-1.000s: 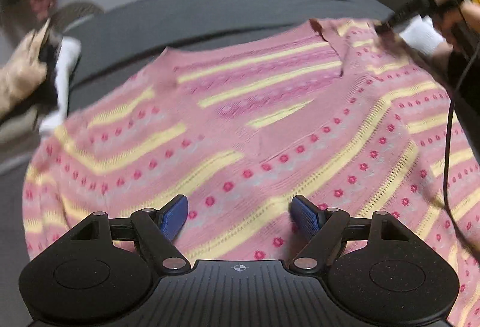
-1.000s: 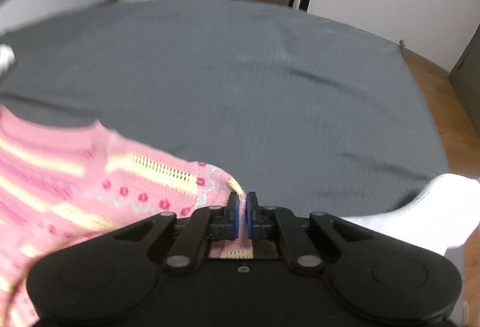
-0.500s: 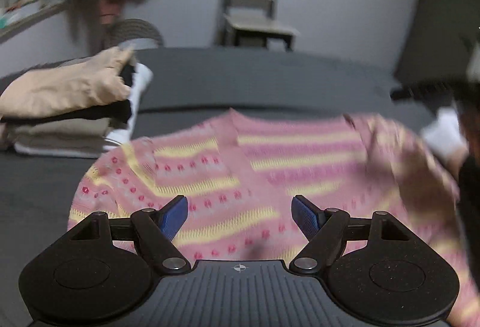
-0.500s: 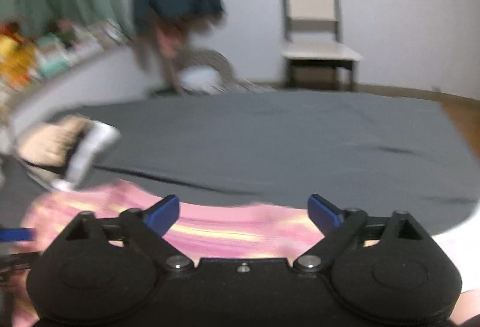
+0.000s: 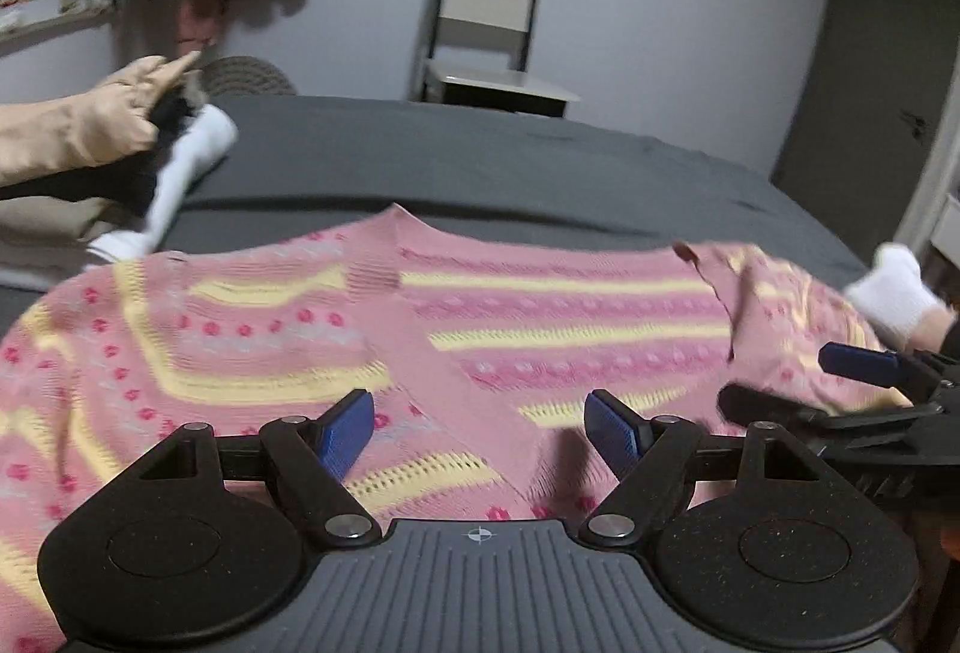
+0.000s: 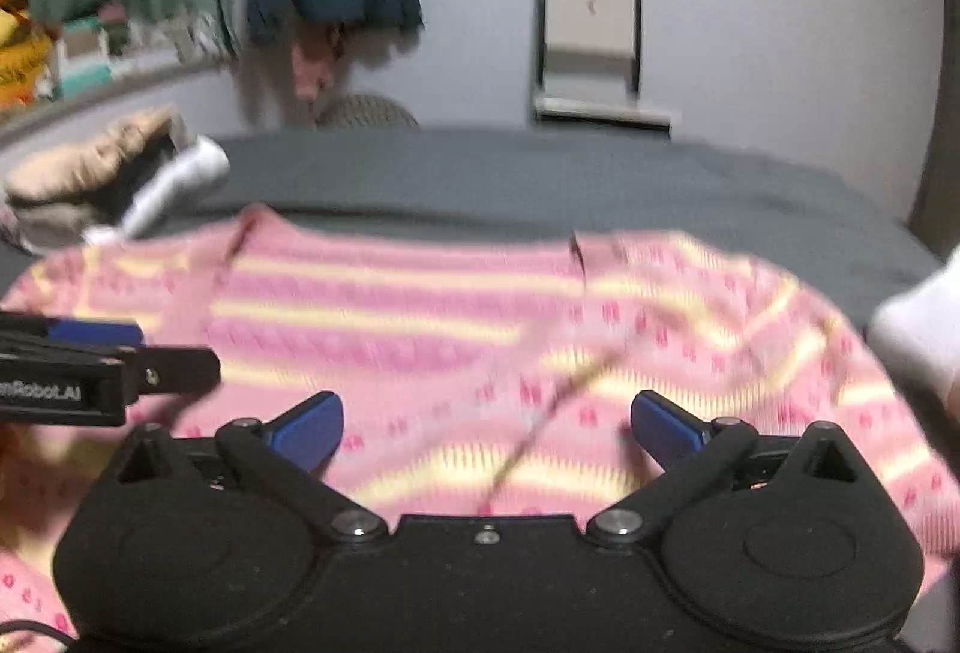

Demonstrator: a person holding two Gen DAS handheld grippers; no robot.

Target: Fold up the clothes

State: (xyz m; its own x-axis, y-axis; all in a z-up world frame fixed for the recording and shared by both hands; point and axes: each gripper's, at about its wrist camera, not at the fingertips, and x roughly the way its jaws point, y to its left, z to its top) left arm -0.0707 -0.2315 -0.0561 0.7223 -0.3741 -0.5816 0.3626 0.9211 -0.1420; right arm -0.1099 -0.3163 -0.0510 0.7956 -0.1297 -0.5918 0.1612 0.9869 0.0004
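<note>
Since a second ago the right gripper [image 6: 486, 428] has been opened and the sweater's [image 5: 540, 329] shoulder let go; both cameras have been raised from a downward look to a level one. The left gripper [image 5: 480, 428] is also held with its fingers spread wide, and nothing is gripped by either. Both are held low over the near part of the sweater, which is spread flat on the bed [image 5: 510, 161], neck away. No fold can be made out in it, so the folding is judged barely begun. Left of the sweater a stack of clothes [image 5: 78, 143] is seen, taken as finished. At the sweater's right edge something white [image 5: 894, 287] lies, which may hinder the fold there. Beyond the bed a chair [image 5: 492, 23] is set against the wall.
</note>
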